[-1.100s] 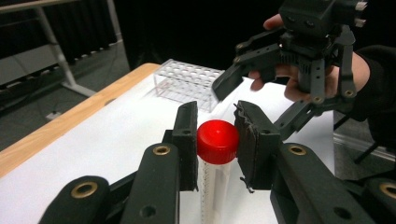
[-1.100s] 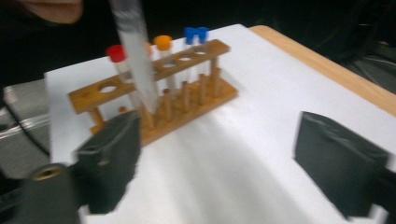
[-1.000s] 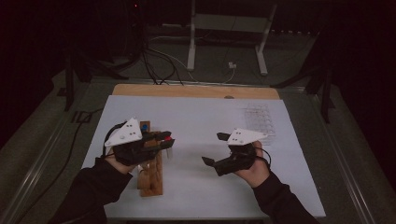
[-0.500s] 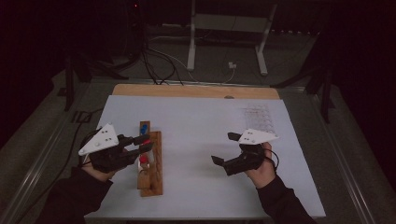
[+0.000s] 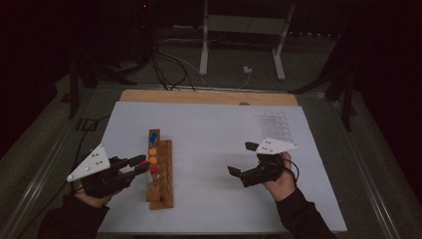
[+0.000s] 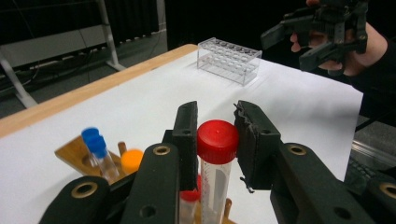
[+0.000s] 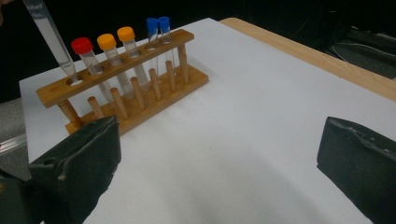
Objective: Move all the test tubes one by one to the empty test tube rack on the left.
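My left gripper (image 6: 215,133) is shut on a clear tube with a red cap (image 6: 217,140), gripped at the cap. In the high view this gripper (image 5: 142,163) sits just left of the wooden rack (image 5: 166,174). The right gripper view shows the held tube (image 7: 49,35) tilted, its lower tip at the end hole of the wooden rack (image 7: 140,100). Standing in the rack are a red-capped tube (image 7: 83,46), two orange-capped tubes (image 7: 116,38) and two blue-capped tubes (image 7: 158,23). My right gripper (image 5: 240,158) hovers over the white mat with its jaws wide open and nothing between them.
An empty clear plastic rack (image 5: 273,124) stands at the far right of the white mat (image 5: 209,129). A wooden table edge (image 5: 199,97) runs along the back. Cables and a metal stand lie on the floor beyond.
My left gripper has moved left off the rack and down toward the person, still shut on the red-capped tube. The right gripper has barely shifted.
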{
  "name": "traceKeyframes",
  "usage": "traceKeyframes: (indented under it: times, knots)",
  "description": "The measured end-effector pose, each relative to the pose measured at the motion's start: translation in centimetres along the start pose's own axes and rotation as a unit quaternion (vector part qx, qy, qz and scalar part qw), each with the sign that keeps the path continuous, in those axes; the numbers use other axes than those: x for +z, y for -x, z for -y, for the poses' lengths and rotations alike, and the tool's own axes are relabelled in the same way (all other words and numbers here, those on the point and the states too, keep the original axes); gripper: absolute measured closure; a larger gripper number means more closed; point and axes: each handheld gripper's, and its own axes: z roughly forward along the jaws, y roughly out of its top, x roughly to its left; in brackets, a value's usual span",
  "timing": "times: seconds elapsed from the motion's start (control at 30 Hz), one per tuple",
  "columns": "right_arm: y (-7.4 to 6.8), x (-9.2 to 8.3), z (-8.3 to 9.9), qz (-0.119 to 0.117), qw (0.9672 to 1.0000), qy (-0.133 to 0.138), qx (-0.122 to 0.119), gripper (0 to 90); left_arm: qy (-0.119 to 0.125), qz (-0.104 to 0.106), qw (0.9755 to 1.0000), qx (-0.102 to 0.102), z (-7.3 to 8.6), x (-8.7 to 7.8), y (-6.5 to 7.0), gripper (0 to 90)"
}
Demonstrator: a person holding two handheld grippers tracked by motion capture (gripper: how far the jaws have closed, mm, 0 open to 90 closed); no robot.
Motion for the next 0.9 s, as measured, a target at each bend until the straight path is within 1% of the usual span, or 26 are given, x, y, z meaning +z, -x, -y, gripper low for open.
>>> traceKeyframes:
  times: [0.23,0.33,0.47,0.6,0.73,0.9]
  knots:
    - [0.1,0.0,0.1,0.001,1.0000,-0.005,0.000,0.0,-0.004,0.001,1.0000,-0.006,1.4,0.4,0.4,71.9]
    - [0.1,0.1,0.2,0.002,1.0000,-0.007,-0.002,0.0,-0.013,0.000,0.9999,-0.005,2.1,0.7,0.5,71.8]
    - [0.1,0.1,0.3,0.003,1.0000,-0.009,0.000,0.0,-0.034,0.002,0.9994,-0.002,3.1,1.5,0.5,71.8]
    - [0.2,0.0,0.3,0.004,1.0000,-0.009,0.001,0.0,-0.047,0.005,0.9989,-0.008,4.0,2.1,0.4,71.8]
    - [0.3,-0.1,0.4,0.003,1.0000,-0.008,0.002,0.0,-0.051,0.007,0.9986,-0.009,4.4,2.3,0.3,71.7]
    - [0.4,-0.2,0.4,0.002,1.0000,-0.006,0.005,0.0,-0.050,0.013,0.9986,-0.003,4.5,2.2,0.3,71.0]
